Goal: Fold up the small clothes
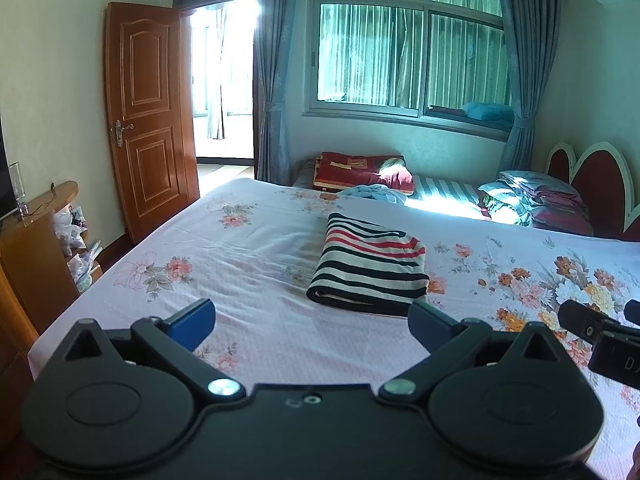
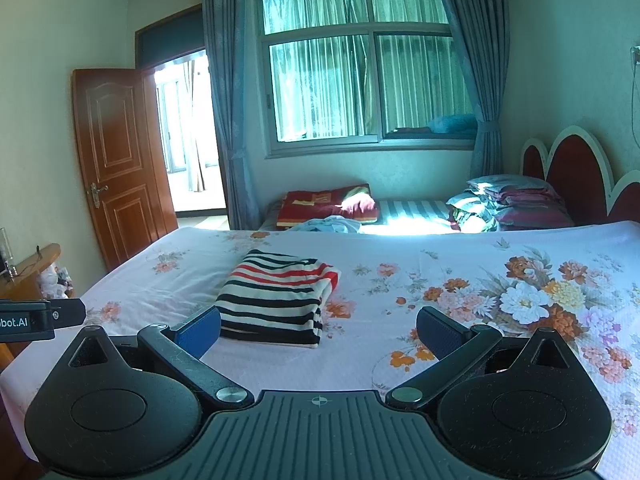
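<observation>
Presently I read both units as idle above the bed (image 1: pixel 248 248), whose floral sheet fills the lower half of each view. One folded striped garment (image 1: pixel 370 266) lies flat on that sheet, near the middle of the bed, ahead of both units and touching neither.

My left gripper (image 1: pixel 312 320) has its jaws spread wide; nothing sits between the two blue fingertips (image 1: pixel 192 322), and they hang above bare sheet just short of the garment's near edge. My right gripper (image 2: pixel 318 330) is likewise spread wide and holds nothing; its left pad overlaps the garment's near corner in the picture, but I cannot tell whether they touch.

View differences: the left wrist view shows the right unit's tip at its right edge. The right wrist view shows the left unit's body at its left edge, and a large flower cluster (image 2: pixel 532 300) printed on the sheet.

Count: one striped garment, two grippers, one brown door (image 1: pixel 150 120) standing open, one window (image 1: pixel 408 52), one pile of bedding (image 1: pixel 536 196) by the headboard.
</observation>
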A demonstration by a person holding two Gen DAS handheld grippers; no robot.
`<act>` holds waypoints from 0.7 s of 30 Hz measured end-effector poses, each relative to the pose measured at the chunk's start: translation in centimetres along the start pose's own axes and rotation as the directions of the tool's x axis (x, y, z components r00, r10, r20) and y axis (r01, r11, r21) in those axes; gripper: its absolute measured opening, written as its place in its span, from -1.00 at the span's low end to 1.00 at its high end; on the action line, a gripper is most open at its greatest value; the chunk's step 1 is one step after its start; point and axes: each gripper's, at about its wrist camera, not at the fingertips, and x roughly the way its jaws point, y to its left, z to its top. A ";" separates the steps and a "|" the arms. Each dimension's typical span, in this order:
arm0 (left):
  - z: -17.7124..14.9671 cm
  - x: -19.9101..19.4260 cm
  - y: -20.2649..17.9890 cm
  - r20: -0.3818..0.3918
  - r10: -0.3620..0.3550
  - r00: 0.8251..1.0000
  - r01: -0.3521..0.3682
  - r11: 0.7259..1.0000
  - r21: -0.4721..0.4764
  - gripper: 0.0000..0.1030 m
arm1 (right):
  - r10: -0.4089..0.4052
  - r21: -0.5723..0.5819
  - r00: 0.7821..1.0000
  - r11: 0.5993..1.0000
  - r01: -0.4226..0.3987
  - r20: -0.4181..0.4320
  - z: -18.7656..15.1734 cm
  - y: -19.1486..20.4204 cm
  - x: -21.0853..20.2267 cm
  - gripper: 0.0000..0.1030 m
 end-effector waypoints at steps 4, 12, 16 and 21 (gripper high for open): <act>0.1 0.1 0.0 -0.002 0.001 1.000 -0.001 1.000 -0.001 0.99 | 0.005 -0.002 1.000 1.000 -0.005 0.001 0.0 0.0 0.1 1.00; 0.1 0.6 0.1 -0.013 -0.001 1.000 0.001 1.000 -0.004 0.99 | 0.006 0.000 1.000 1.000 -0.006 -0.004 0.1 -0.1 0.5 1.00; 0.2 1.3 0.2 -0.032 -0.013 0.999 0.012 1.000 -0.015 0.99 | 0.005 0.002 1.000 1.000 -0.005 -0.007 0.1 -0.2 0.7 1.00; 0.2 2.4 0.1 -0.052 -0.017 0.998 0.017 1.000 -0.013 0.98 | 0.003 0.002 1.000 1.000 -0.003 -0.018 0.0 -0.1 1.2 1.00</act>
